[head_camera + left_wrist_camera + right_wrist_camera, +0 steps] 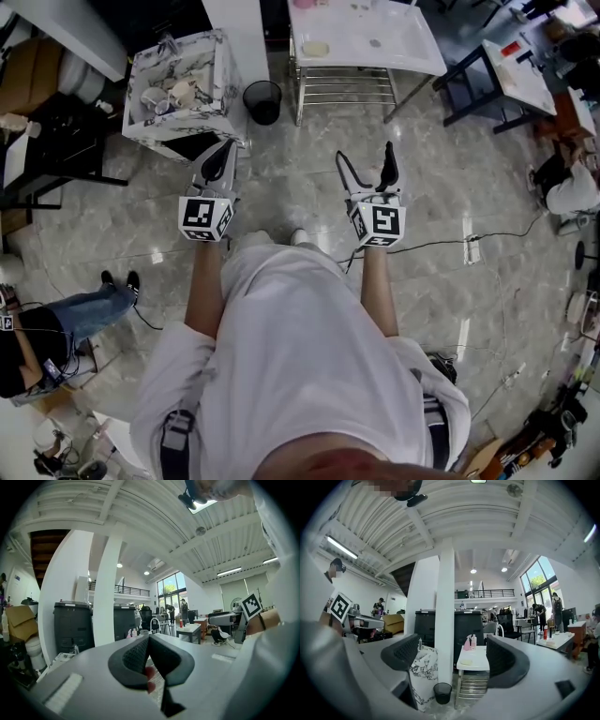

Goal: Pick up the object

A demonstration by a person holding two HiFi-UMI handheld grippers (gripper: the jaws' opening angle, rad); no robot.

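Note:
I stand on a marble-look floor with a gripper in each hand, both held in the air at waist height. My left gripper (223, 155) (149, 641) is shut, its dark ribbed pads pressed together with nothing between them. My right gripper (366, 157) (452, 656) is open with an empty gap. Through that gap I see a white table (403, 52) (485, 665) ahead. On it lie a pale yellow flat object (316, 48) (468, 661) and a pink and a white bottle (470, 643). Both grippers are well short of the table.
A marble-patterned bin (178, 80) with odds and ends stands front left, beside a white pillar (444, 620). A black wastebasket (262, 101) sits between bin and table. A cable (450, 246) crosses the floor on the right. A seated person (56, 328) is at left; dark tables (487, 75) at right.

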